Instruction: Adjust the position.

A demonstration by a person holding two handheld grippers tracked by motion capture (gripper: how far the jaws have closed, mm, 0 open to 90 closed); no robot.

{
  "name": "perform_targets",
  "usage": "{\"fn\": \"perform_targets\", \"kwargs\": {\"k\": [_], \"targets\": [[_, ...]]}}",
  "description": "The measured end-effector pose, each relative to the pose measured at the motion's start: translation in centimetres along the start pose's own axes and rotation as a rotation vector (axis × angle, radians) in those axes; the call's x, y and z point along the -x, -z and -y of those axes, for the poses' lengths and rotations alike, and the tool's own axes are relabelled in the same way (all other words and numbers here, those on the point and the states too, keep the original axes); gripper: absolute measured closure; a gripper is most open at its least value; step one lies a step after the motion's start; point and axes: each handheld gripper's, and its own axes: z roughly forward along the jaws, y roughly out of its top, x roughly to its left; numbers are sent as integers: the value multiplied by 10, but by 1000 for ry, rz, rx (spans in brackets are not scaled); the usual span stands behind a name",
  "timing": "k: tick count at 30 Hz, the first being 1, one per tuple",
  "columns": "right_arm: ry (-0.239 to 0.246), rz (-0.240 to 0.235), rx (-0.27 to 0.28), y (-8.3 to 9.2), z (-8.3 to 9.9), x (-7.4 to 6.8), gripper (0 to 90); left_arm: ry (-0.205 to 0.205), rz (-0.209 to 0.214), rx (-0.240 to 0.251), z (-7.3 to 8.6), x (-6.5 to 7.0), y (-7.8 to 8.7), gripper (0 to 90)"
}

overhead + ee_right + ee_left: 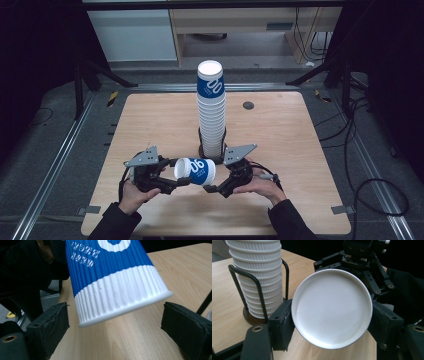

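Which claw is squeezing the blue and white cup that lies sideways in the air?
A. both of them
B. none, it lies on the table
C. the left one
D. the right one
C. The left gripper has its pads pressed on both sides of the paper cup, while the right gripper has its jaws standing apart from the cup's rim with gaps on each side.
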Motion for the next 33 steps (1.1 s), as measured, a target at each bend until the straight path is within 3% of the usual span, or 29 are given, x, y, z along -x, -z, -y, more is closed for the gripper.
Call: {"fn": "perform_targets", "kwargs": {"k": [7, 14, 25, 29, 33], "targets": [[-10, -9, 31, 1, -1, 0, 76, -9, 38, 4, -2, 4, 0, 280], [17, -52, 29, -5, -2, -5, 65, -10, 80, -8, -2, 9, -7, 281], [36, -112, 18, -7, -1, -6, 154, 0, 105, -31, 0, 8, -12, 277], [46, -100, 9, -3, -3, -7, 160, -7, 72, -39, -2, 8, -9, 213], [74, -37, -50, 2, -2, -6, 158, -18, 60, -102, -4, 4, -4, 164]]}}
